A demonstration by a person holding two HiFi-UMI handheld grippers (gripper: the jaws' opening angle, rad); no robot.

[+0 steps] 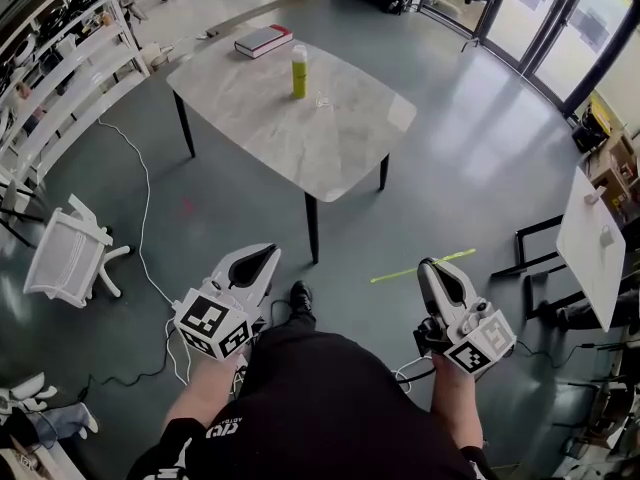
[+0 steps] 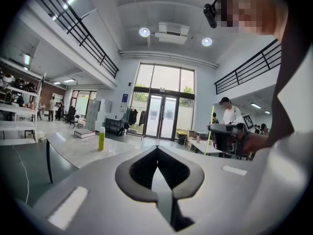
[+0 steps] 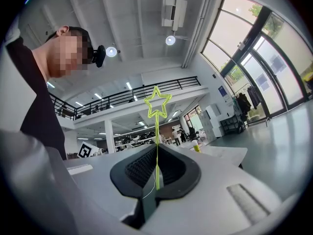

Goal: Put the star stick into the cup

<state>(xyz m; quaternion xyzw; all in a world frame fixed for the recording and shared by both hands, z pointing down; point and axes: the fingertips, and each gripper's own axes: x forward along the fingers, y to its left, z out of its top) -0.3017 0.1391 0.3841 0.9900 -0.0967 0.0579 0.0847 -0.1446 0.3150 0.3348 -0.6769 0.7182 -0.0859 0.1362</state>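
Observation:
A thin yellow-green star stick [image 1: 424, 265] lies level across the tip of my right gripper [image 1: 428, 264], which is shut on it. In the right gripper view the stick [image 3: 157, 146] rises from between the closed jaws to its star outline [image 3: 157, 103]. My left gripper [image 1: 268, 251] is shut with nothing in it, as the left gripper view [image 2: 157, 150] shows. A small clear cup [image 1: 322, 99] stands on the marble table [image 1: 300, 138], next to a yellow bottle [image 1: 299, 71]. Both grippers are held low, well short of the table.
A red and white book [image 1: 264, 40] lies at the table's far corner. A white chair [image 1: 70, 256] and a cable [image 1: 140, 218] are on the floor at left, with shelving [image 1: 60, 58] behind them. At the right stands a second white table [image 1: 590, 253].

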